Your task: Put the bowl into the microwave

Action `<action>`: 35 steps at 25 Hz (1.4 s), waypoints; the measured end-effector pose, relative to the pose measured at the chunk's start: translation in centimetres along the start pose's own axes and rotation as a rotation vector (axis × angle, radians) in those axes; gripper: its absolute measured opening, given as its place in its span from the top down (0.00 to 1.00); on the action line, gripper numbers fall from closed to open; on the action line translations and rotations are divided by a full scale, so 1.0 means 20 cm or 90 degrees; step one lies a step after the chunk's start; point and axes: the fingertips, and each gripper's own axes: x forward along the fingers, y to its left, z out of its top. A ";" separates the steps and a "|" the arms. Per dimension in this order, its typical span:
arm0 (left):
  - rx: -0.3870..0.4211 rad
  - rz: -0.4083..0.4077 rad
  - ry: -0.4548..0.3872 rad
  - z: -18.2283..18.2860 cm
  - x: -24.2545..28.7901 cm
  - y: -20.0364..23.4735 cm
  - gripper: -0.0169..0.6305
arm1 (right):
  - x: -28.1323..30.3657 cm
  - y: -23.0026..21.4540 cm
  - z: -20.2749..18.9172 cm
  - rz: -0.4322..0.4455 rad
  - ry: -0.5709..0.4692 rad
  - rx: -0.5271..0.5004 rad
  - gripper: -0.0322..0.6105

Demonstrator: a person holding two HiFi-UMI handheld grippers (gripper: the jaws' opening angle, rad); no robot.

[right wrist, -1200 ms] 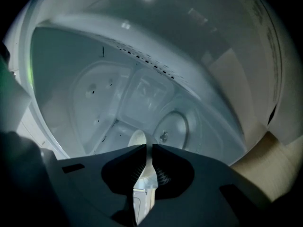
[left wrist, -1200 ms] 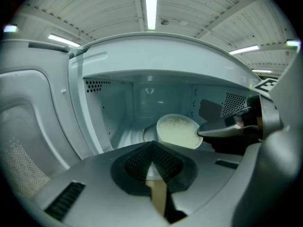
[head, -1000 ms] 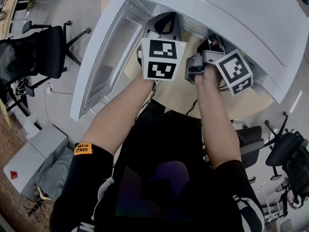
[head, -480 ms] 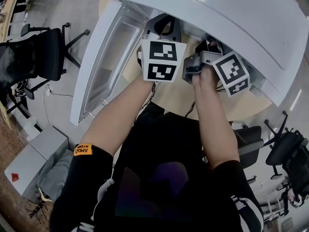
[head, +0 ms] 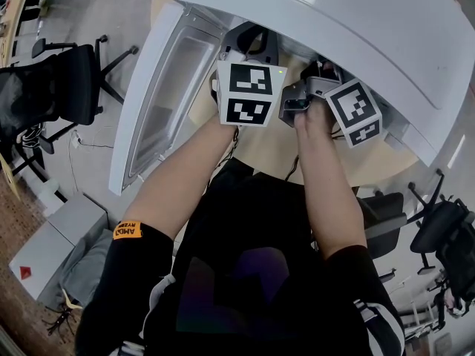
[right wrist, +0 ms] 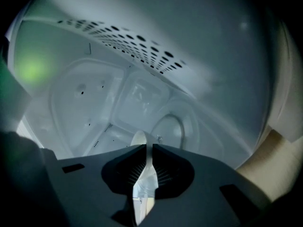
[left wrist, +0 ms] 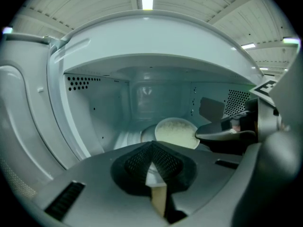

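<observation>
Two hand-held grippers reach into the open white microwave (head: 356,21) at the top of the head view, its door (head: 167,95) swung toward the upper left. The right gripper (right wrist: 146,148) pinches the rim of the bowl (left wrist: 175,132), centre-frame inside the cavity. The left gripper (left wrist: 151,145) is just before it, jaws pressed together on nothing.
</observation>
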 end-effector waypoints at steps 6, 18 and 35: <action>0.005 -0.006 0.000 0.01 0.01 -0.01 0.91 | 0.01 -0.01 0.01 -0.005 -0.013 0.000 0.87; 0.006 -0.012 -0.004 0.04 0.03 0.00 0.91 | 0.03 0.01 0.03 -0.012 -0.043 -0.070 0.87; 0.013 -0.034 -0.008 0.06 -0.02 -0.02 0.91 | -0.05 0.05 0.07 -0.036 -0.064 -0.236 0.87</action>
